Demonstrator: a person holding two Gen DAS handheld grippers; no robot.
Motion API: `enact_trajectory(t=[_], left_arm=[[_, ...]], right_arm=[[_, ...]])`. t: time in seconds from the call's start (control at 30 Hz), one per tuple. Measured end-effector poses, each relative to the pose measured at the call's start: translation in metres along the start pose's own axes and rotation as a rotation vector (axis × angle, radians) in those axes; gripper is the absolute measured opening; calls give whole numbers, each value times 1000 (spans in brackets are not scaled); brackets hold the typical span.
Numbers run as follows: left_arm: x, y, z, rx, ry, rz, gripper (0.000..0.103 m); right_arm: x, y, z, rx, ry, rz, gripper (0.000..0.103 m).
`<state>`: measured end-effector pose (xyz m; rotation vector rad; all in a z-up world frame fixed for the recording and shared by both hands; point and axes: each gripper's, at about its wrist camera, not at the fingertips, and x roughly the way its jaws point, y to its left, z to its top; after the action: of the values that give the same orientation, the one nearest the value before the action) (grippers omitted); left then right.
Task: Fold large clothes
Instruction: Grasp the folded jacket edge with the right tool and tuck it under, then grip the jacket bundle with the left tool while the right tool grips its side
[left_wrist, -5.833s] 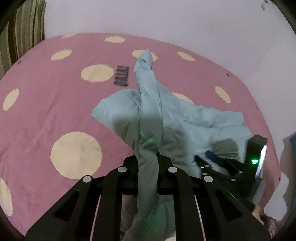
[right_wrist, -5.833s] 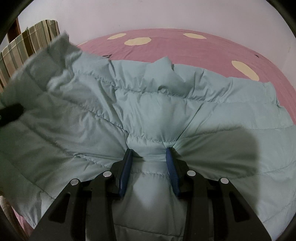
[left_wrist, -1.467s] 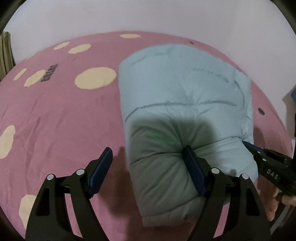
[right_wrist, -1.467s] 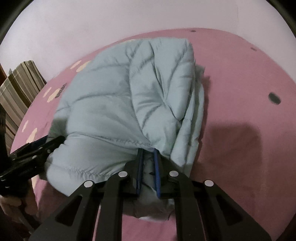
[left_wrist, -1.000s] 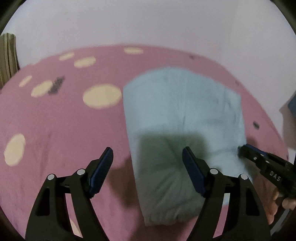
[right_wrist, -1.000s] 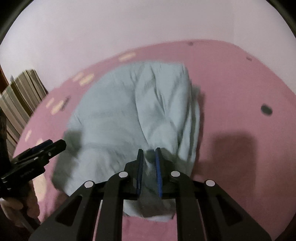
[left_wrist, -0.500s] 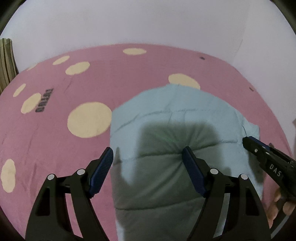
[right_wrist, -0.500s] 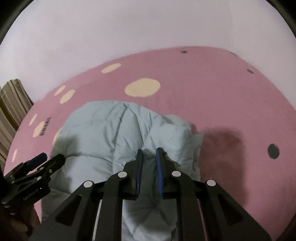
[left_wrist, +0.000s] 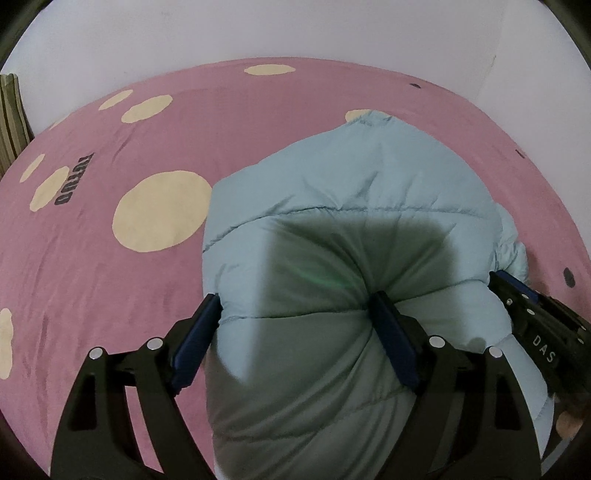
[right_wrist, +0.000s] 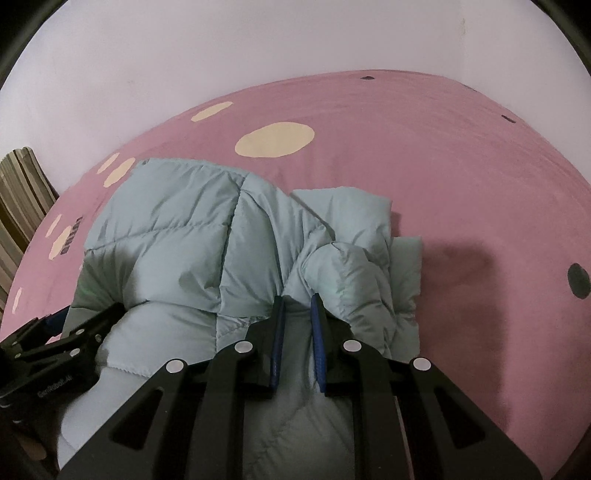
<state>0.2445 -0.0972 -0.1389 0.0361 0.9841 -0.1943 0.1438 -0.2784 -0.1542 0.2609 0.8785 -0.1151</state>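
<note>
A folded light-blue puffer jacket (left_wrist: 351, 206) lies on the pink dotted bed; it also shows in the right wrist view (right_wrist: 184, 236). My left gripper (left_wrist: 295, 310) is open wide, its jaws pressed down astride the jacket's near left part. My right gripper (right_wrist: 297, 306) is nearly closed, pinching a fold of the jacket at its right side. The right gripper shows at the jacket's right edge in the left wrist view (left_wrist: 535, 325). The left gripper shows at lower left in the right wrist view (right_wrist: 55, 343).
The pink bedspread (left_wrist: 110, 295) with cream dots spreads all around the jacket, also in the right wrist view (right_wrist: 461, 166). A white wall stands behind the bed. A striped cushion (right_wrist: 18, 192) sits at the bed's far left edge.
Both grippers have moved forward and down onto the folded jacket. The left jaws now straddle its near part. The right gripper stays pinched on the fabric.
</note>
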Motion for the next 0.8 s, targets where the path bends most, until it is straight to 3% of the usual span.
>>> enact_trajectory(t=[0.47, 0.67, 0.8], left_arm=[[11, 1, -5, -4, -12, -5, 84], [-3, 14, -1, -60, -16, -72, 84], [-21, 29, 0, -120, -16, -95, 84]], right_arm=[[5, 3, -5, -7, -15, -25, 15], [-4, 3, -3, -8, -36, -19, 15], [-19, -3, -1, 19, -38, 20, 29]])
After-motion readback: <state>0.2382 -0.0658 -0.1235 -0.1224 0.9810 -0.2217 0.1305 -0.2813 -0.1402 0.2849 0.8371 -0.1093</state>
